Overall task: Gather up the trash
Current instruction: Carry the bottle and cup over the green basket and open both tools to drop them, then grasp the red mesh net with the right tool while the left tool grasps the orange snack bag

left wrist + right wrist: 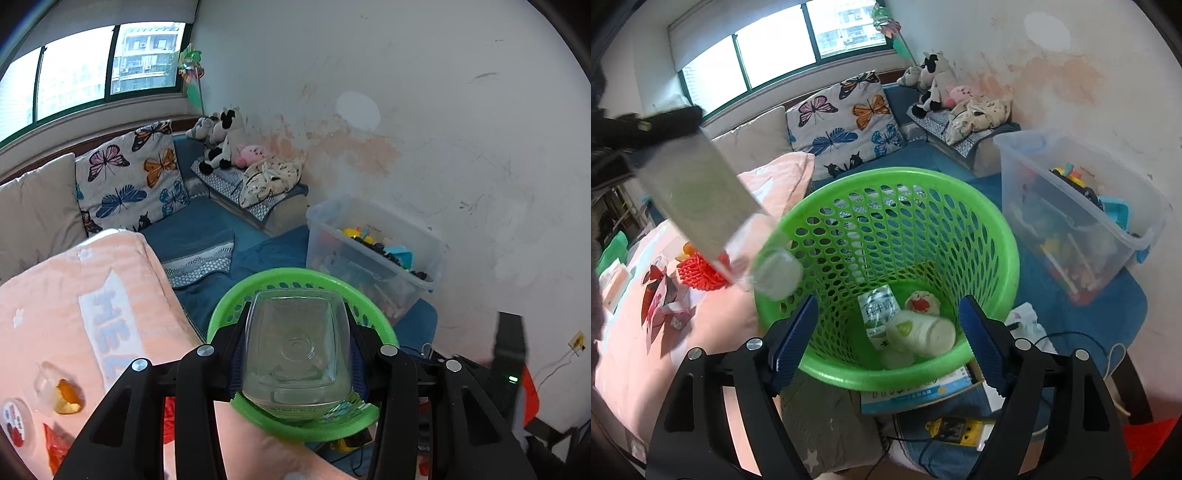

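My left gripper [295,354] is shut on a clear plastic bottle [295,354], seen base-first, and holds it over the green perforated basket [373,314]. The right wrist view shows that bottle [705,206] tilted cap-down by the basket's [798,229] left rim, with the left gripper blurred at the upper left. My right gripper [888,336] is open and empty above the basket's near rim. Inside lie a milk carton [879,314], a white bottle [923,332] and a small lid [921,302]. More wrappers [665,295] and a red spiky object [701,275] lie on the pink blanket.
A clear toy bin [1082,221] stands right of the basket against the wall. A sofa with a butterfly pillow [846,122] and plush toys [934,85] is behind. A book [923,391], a yellow device [956,428] and cables lie on the blue floor mat.
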{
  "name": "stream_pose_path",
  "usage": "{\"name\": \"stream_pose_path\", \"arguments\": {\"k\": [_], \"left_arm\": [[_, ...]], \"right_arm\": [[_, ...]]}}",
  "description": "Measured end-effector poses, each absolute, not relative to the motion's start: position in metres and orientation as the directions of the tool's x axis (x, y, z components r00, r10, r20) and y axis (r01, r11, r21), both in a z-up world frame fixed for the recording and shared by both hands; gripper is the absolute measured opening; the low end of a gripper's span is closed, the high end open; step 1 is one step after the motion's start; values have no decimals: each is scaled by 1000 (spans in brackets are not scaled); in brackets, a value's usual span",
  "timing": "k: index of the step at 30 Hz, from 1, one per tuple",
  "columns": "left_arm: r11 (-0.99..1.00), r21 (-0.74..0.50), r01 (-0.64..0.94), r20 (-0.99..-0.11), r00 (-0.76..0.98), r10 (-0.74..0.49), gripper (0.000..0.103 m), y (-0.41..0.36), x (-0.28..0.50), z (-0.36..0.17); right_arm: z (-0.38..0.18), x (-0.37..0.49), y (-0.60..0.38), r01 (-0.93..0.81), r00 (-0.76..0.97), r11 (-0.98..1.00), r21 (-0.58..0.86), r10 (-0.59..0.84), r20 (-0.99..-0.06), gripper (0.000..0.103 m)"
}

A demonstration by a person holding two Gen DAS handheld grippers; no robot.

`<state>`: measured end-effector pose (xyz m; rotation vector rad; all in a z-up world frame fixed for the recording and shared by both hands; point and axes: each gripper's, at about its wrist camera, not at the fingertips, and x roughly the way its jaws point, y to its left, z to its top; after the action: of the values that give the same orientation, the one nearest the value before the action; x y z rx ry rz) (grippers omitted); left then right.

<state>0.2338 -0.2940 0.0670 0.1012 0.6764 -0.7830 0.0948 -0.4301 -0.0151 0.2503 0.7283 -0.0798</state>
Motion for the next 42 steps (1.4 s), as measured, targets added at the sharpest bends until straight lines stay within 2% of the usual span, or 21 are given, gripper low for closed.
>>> {"name": "stream_pose_path", "arguments": {"k": [7, 16, 18, 24, 26, 36, 42], "left_arm": [[713, -223, 665, -635, 456, -623, 46, -303, 240, 36], [728, -193, 658, -618, 495, -611, 53, -270, 213, 45], [741, -196, 642, -617, 506, -602, 59, -254, 206, 46], [801, -178, 572, -625, 563, -541, 65, -201, 191, 42], [822, -180, 541, -626, 581, -520, 72, -181, 187, 41], [901, -204, 382, -615, 666, -422, 84, -85, 173, 32], [931, -231, 283, -615, 699, -365, 86, -41, 170, 26]], "right_arm": [[-28, 86, -429, 167, 731, 960, 223, 31, -682, 79], [-19, 74, -407, 121, 743, 965, 234, 68, -666, 80], [-15, 72, -396, 98, 745, 968, 233, 84, -662, 80], [-8, 72, -365, 34, 748, 971, 235, 131, -651, 81], [-7, 74, -353, 11, 746, 971, 237, 149, -649, 81], [2, 93, -305, -94, 730, 968, 234, 227, -645, 84], [5, 121, -284, -145, 710, 956, 255, 280, -646, 84]]}}
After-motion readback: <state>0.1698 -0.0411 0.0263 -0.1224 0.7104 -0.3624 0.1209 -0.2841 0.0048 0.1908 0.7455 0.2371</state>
